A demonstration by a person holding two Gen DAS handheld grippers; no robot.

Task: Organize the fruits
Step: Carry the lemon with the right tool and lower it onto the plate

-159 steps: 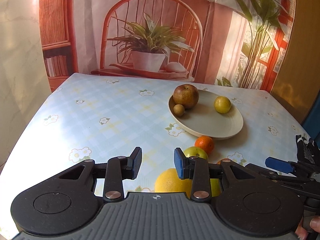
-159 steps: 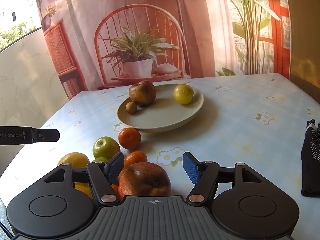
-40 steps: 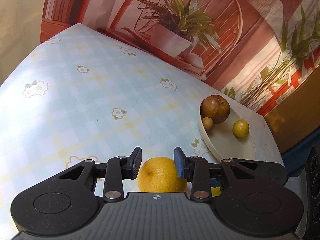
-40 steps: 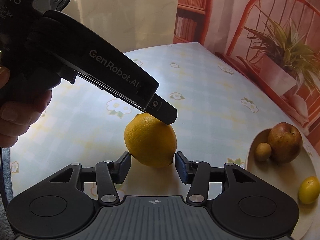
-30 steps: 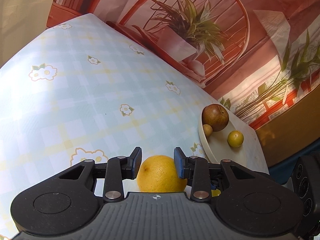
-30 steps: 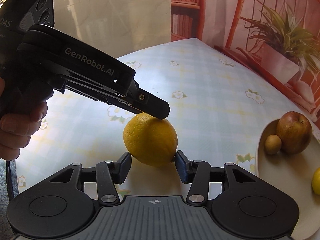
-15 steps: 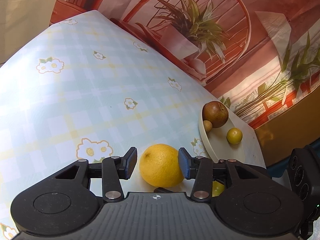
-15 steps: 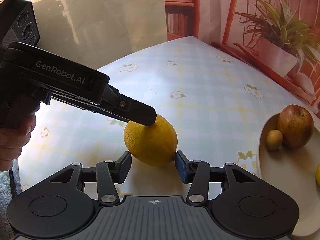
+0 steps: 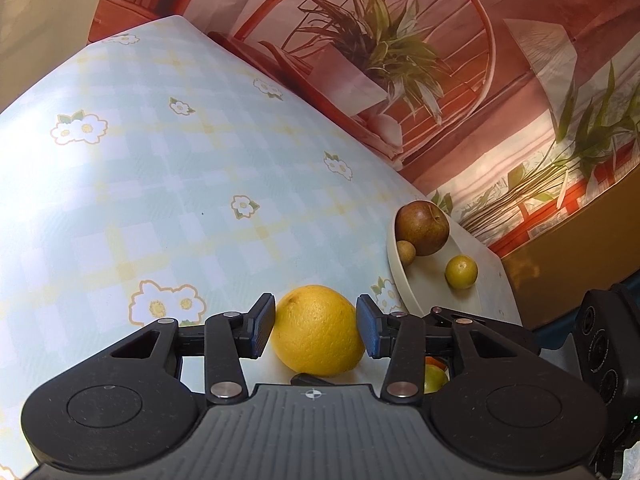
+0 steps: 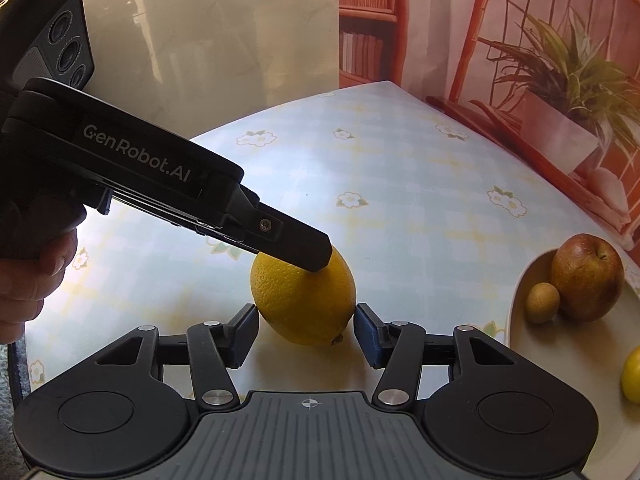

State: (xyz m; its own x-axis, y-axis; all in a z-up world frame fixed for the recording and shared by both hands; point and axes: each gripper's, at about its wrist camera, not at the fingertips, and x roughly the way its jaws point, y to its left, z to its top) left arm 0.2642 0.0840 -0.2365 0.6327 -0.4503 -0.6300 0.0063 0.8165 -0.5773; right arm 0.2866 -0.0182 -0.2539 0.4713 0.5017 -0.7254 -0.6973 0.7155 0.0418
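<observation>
Handover seems under way above the flowered table [image 9: 120, 184]: my right gripper [image 10: 305, 330] pinches the big yellow citrus [image 10: 304, 300], my left gripper [image 9: 316, 322] stands slightly open around it, leaving the fruit free to travel toward the plate [image 9: 424, 300] at right.

— We're looking across a tabletop [image 9: 168, 184] under a pale blue and yellow checked cloth dotted with white flowers, bright sunlight washing its left side.

— And beyond its far edge we've got a printed backdrop [image 9: 472, 92]: a red rattan chair [image 10: 532, 12] holding a potted spider plant [image 9: 376, 60], a bookshelf [image 10: 366, 28] at left, tall green stalks at right.

— Over in the right wrist view we see a pale marbled wall [image 10: 208, 36] beside that backdrop, catching soft reflections.
</observation>
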